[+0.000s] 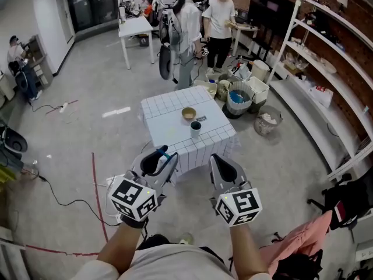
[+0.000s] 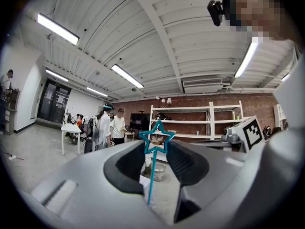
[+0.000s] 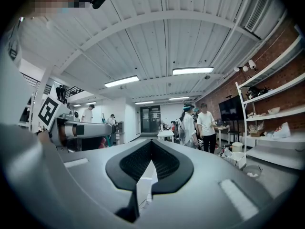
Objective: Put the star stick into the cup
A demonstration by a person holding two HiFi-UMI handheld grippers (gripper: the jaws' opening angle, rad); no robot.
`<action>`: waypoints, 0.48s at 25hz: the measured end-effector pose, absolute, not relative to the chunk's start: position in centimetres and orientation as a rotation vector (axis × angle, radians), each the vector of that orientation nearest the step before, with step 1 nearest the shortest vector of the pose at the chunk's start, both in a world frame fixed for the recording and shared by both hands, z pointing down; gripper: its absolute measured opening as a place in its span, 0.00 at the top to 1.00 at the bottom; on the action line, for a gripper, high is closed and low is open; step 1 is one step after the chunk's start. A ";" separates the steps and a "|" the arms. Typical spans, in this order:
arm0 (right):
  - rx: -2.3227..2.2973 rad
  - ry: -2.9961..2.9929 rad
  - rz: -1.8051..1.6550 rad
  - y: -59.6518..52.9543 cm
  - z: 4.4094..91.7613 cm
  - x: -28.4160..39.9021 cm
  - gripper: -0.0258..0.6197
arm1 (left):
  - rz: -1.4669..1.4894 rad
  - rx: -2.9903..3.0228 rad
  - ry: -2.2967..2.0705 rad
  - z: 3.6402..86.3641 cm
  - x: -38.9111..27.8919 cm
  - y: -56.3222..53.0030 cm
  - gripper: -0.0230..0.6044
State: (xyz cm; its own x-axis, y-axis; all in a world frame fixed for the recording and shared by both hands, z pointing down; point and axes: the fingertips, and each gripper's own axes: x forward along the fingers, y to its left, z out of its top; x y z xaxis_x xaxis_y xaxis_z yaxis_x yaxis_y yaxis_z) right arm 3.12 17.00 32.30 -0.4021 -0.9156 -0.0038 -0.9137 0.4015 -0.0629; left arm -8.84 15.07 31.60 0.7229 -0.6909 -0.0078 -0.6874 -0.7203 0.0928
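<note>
A teal star stick (image 2: 156,137) stands upright between the jaws of my left gripper (image 2: 156,149), which is shut on its thin stem. Its teal tip (image 1: 165,149) peeks out above the left gripper (image 1: 160,156) in the head view. My right gripper (image 1: 224,163) is beside it, shut with nothing in it, its jaws meeting at the tip (image 3: 151,144). Both are held in the air well short of the small table (image 1: 169,107) with its white grid cloth. On that table stand a dark cup (image 1: 196,128) and a tan bowl (image 1: 188,114).
Two people (image 1: 201,22) stand behind the table. Bins and buckets (image 1: 242,95) crowd its far right. White shelving (image 1: 326,69) runs along the right brick wall. A white desk (image 1: 135,27) is at the back. Cables (image 1: 52,185) and red floor tape (image 1: 98,197) lie at the left.
</note>
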 end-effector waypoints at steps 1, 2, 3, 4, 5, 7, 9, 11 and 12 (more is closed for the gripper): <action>-1.694 2.595 -0.071 16.8 32.1 3.3 0.94 | -0.063 2.838 -1.136 31.7 -8.4 15.0 0.74; -1.691 2.591 -0.063 16.6 31.9 3.5 0.94 | -0.059 2.839 -1.135 31.9 -8.1 14.9 0.74; -1.688 2.586 -0.057 16.4 31.7 3.7 0.94 | -0.053 2.840 -1.135 32.0 -7.7 14.8 0.74; -1.684 2.580 -0.052 16.2 31.5 3.9 0.94 | -0.050 2.842 -1.135 32.1 -7.4 14.8 0.74; -1.683 2.573 -0.047 16.0 31.3 4.1 0.94 | -0.051 2.843 -1.136 32.1 -7.2 14.6 0.74; -1.687 2.554 -0.040 15.6 31.1 4.5 0.94 | -0.059 2.845 -1.137 32.2 -6.9 14.2 0.74; -1.699 2.530 -0.039 15.1 31.2 4.9 0.94 | -0.062 2.845 -1.136 32.4 -6.8 13.6 0.74; -1.709 2.519 -0.040 14.4 31.5 5.2 0.94 | -0.054 2.844 -1.131 32.9 -6.6 12.8 0.74; -1.711 2.520 -0.043 13.9 31.8 5.3 0.94 | -0.047 2.844 -1.127 33.2 -6.5 12.3 0.74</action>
State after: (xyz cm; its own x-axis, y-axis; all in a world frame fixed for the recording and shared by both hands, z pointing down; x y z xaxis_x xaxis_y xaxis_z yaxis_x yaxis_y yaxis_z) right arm 5.27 13.91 31.81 -0.3656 -0.9286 -0.0631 -0.9260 0.3697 -0.0767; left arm -6.46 12.28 33.21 0.7288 -0.6847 0.0018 -0.6822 -0.7259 0.0875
